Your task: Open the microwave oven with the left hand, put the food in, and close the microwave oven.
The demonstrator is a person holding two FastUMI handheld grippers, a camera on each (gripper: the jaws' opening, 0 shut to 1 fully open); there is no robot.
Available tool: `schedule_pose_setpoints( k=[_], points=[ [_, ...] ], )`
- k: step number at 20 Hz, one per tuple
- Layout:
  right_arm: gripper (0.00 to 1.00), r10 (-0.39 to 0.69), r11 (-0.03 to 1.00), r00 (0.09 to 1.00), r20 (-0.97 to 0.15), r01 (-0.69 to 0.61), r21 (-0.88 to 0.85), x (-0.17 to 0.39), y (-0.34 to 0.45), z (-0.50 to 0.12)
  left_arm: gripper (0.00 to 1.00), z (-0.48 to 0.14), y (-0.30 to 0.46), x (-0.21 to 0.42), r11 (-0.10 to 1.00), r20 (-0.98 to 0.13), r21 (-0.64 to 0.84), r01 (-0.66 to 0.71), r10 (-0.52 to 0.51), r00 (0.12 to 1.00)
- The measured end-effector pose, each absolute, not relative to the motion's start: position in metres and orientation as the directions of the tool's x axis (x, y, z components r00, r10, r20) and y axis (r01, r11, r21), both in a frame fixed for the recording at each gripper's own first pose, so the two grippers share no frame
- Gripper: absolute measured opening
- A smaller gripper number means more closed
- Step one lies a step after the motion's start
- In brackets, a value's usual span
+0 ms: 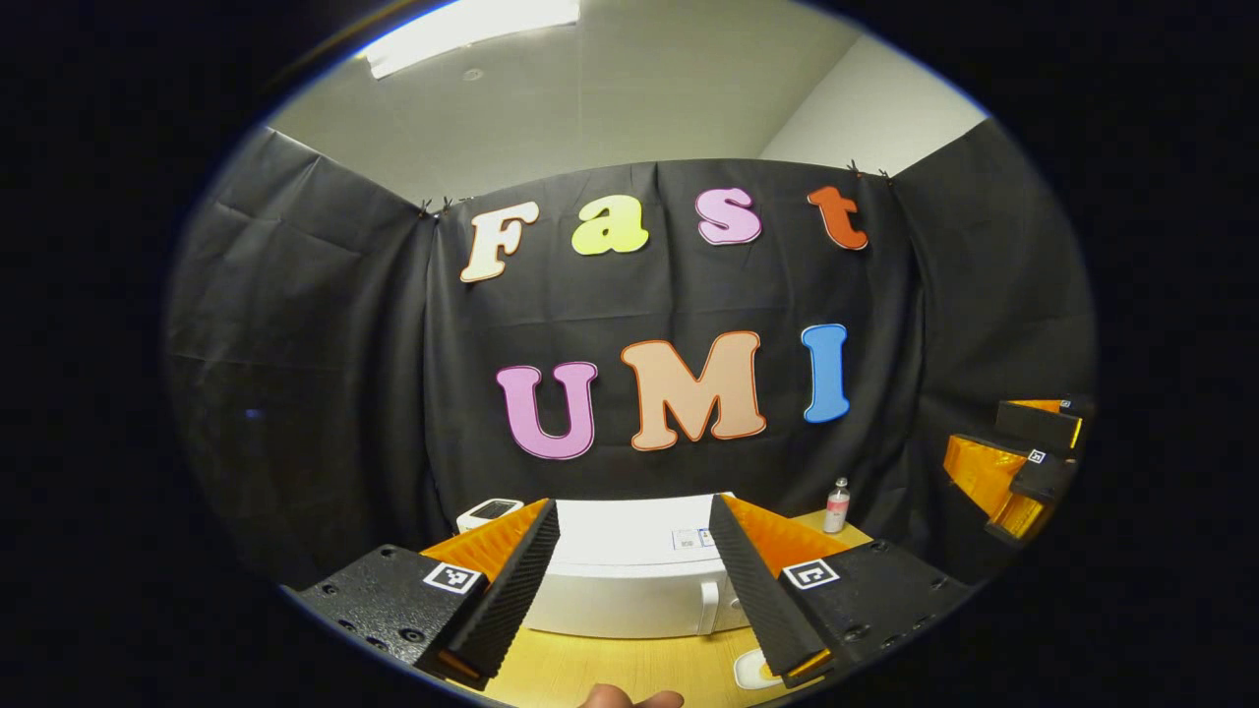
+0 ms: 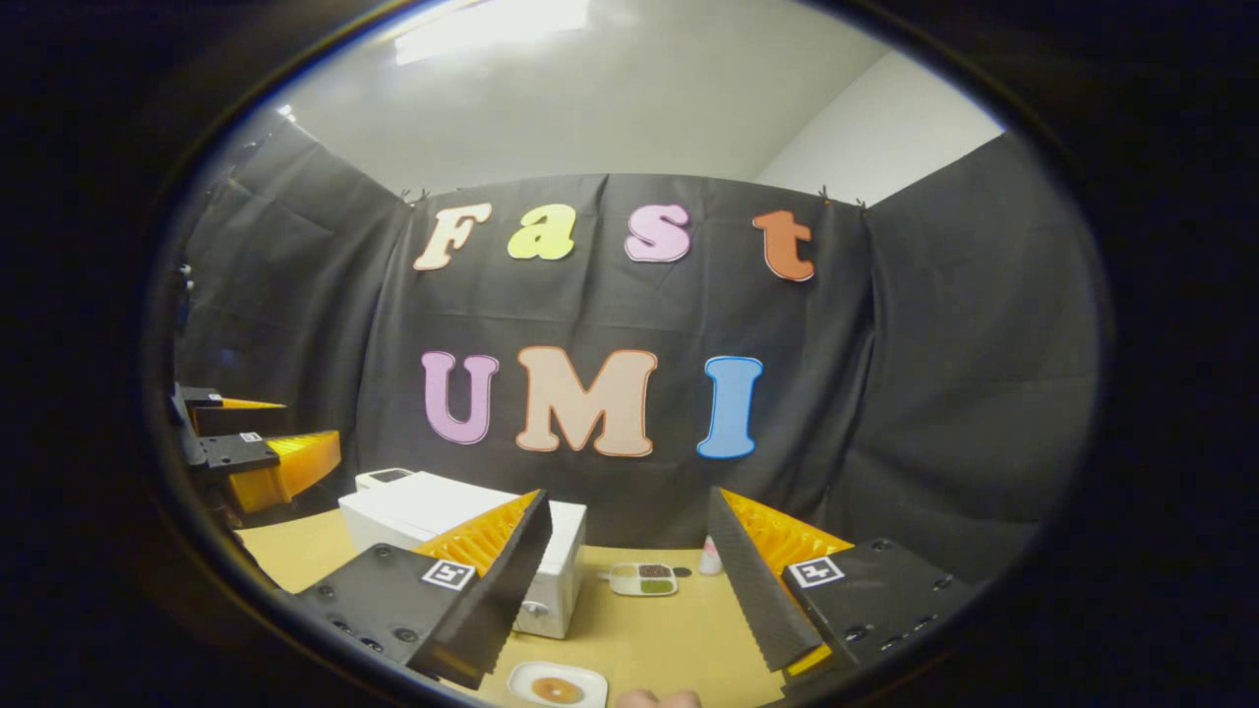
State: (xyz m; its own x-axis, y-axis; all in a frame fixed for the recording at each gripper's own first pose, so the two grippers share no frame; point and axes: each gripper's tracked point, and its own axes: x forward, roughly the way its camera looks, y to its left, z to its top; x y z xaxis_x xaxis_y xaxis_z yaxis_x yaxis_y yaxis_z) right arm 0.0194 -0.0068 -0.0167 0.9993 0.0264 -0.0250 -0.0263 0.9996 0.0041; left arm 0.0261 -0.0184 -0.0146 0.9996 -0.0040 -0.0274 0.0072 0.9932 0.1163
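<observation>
The left hand-held gripper [image 1: 634,590] hangs above the counter [image 1: 629,669] with its fingers spread wide and nothing between them, facing the microwave oven [image 1: 629,580], whose door is closed. The right hand-held gripper [image 2: 629,590] is likewise wide and empty. In the right gripper view, the food [image 2: 556,689] lies on a white plate [image 2: 558,682] on the counter, near the front of the microwave oven [image 2: 462,531]. A compartment dish [image 2: 642,579] and a small bottle [image 2: 710,557] stand farther back.
</observation>
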Motion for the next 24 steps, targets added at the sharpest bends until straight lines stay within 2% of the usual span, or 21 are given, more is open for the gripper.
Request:
schedule_pose_setpoints(
  k=[5,8,13,24],
  points=[
    [0.97,0.027,0.999,1.0,-0.01,-0.027,0.024,0.018,-0.012,-0.012,0.96,-0.03,-0.027,0.034,0.993,-0.048,0.112,0.023,-0.018,0.999],
    [0.96,0.008,0.999,1.0,0.006,-0.009,0.037,0.014,-0.022,-0.009,0.96,-0.06,-0.043,0.046,0.993,-0.09,0.087,0.075,-0.068,0.994],
    [0.96,-0.029,0.999,1.0,-0.007,0.03,0.035,0.01,-0.039,-0.011,0.97,-0.132,-0.053,0.072,0.986,-0.158,0.112,0.125,-0.106,0.982],
    [0.96,-0.104,0.994,0.994,-0.037,0.103,-0.028,-0.008,-0.068,-0.014,0.95,-0.321,-0.101,0.119,0.946,-0.43,0.187,0.265,-0.164,0.888]
  ],
)
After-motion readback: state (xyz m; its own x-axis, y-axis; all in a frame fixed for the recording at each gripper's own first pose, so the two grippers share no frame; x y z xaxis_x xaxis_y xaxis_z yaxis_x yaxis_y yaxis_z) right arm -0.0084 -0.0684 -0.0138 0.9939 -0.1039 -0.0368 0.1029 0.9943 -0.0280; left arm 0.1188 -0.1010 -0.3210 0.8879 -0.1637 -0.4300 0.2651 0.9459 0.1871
